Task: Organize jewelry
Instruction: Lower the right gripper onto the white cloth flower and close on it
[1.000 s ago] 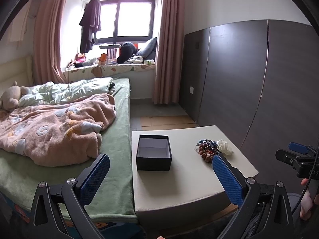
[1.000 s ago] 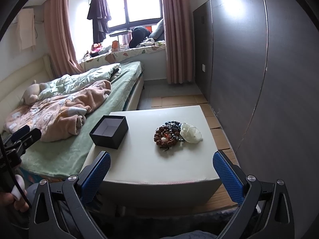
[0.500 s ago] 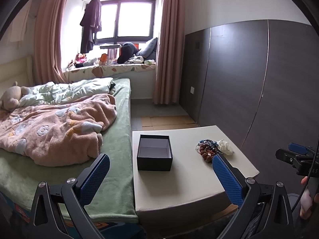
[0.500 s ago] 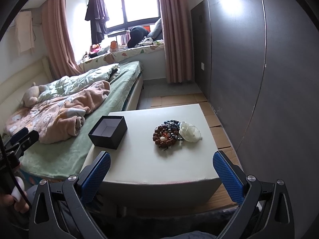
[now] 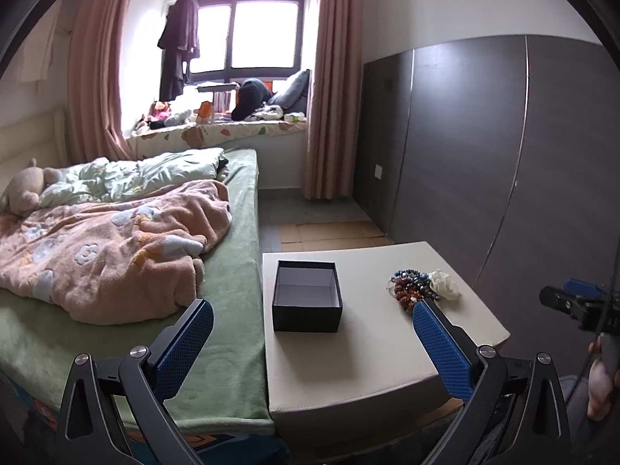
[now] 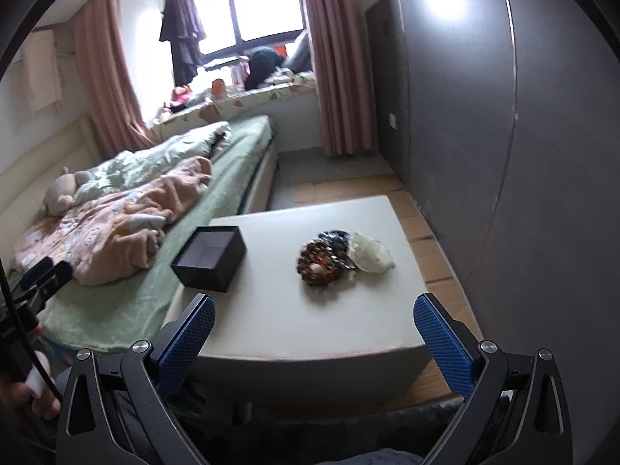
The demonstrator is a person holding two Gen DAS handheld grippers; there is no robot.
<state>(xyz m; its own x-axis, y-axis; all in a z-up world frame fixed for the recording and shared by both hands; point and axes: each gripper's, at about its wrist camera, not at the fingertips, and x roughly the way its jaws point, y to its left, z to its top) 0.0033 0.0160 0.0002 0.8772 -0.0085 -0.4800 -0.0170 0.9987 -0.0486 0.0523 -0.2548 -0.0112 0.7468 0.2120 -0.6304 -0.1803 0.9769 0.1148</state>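
Observation:
An open black box (image 5: 307, 297) (image 6: 209, 257) stands empty on the left part of a cream table (image 5: 368, 352) (image 6: 294, 317). A heap of brown and blue bead jewelry (image 5: 410, 288) (image 6: 323, 260) lies on the table's right part, touching a white flower-like piece (image 5: 443, 289) (image 6: 371, 256). My left gripper (image 5: 310, 333) is open and empty, held short of the table's near edge. My right gripper (image 6: 314, 329) is open and empty, over the table's near edge, short of the beads.
A bed (image 5: 128, 240) with a pink blanket and a plush toy borders the table's left side. A dark wall panel (image 5: 503, 155) runs along the right. The other gripper shows at each view's edge: the right one (image 5: 577, 306), the left one (image 6: 38, 279).
My right gripper has moved forward and closer to the table; the beads and box look larger. My left gripper has barely moved. Both jaws stay open.

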